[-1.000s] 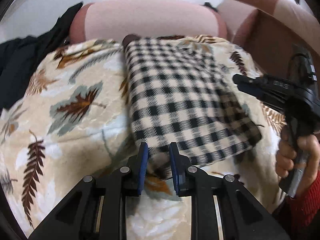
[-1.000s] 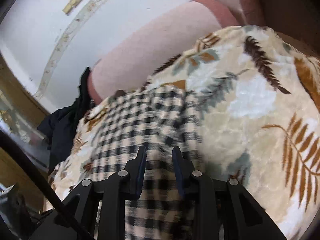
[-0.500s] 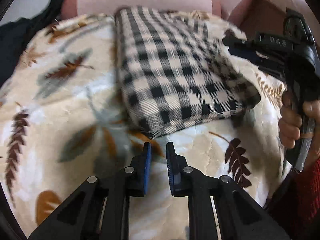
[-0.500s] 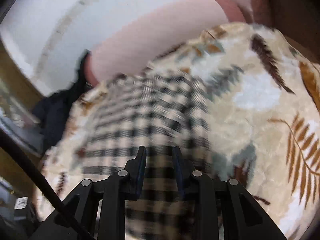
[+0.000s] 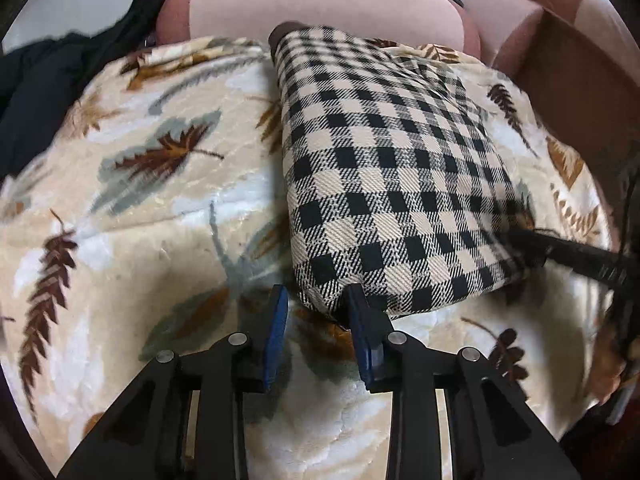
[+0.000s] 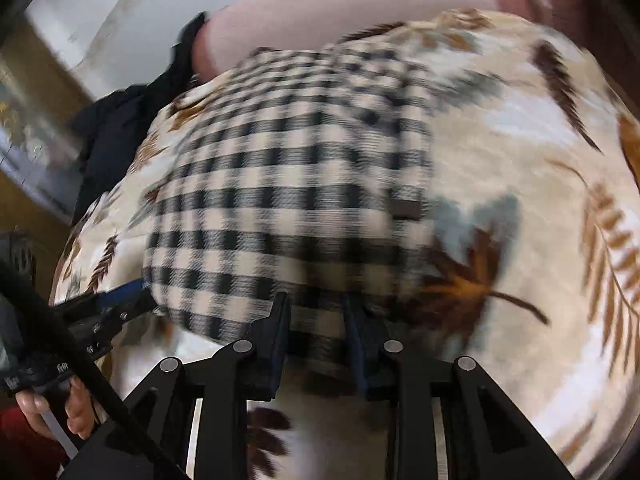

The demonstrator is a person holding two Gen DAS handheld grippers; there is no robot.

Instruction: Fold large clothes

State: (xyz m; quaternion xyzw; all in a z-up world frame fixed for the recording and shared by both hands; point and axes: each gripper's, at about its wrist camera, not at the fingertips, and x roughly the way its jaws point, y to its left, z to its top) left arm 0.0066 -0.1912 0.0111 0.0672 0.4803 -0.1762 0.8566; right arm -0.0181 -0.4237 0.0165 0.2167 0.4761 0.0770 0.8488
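The checked garment (image 5: 384,168), folded into a thick rectangular pad, lies on the leaf-print blanket (image 5: 132,208) that I see covering a pink sofa (image 5: 312,4). It sits toward the middle of the blanket, its far end close to the sofa's rolled arm. A dark garment (image 5: 44,92) is heaped at the blanket's far left edge in the left wrist view.

Left gripper (image 5: 316,300): I have its jaws at the near left corner of the checked garment. The jaws have just been opening and now stand spread. The right finger touches the folded edge; the left finger is just clear of the corner, over the blanket. The corner lies between them, not pinched.

Right gripper (image 6: 316,308): its jaws stand slightly apart at the garment's near right corner. Checked fabric shows between the fingers in the right wrist view, but that view is blurred, so I cannot tell whether the pads press on it. In the left wrist view its dark fingers reach the fold's right edge.

A small dark tag (image 6: 406,210) shows near the garment's right edge. The person's left hand (image 6: 52,412), above a red sleeve (image 6: 16,424), grips the left gripper's handle.
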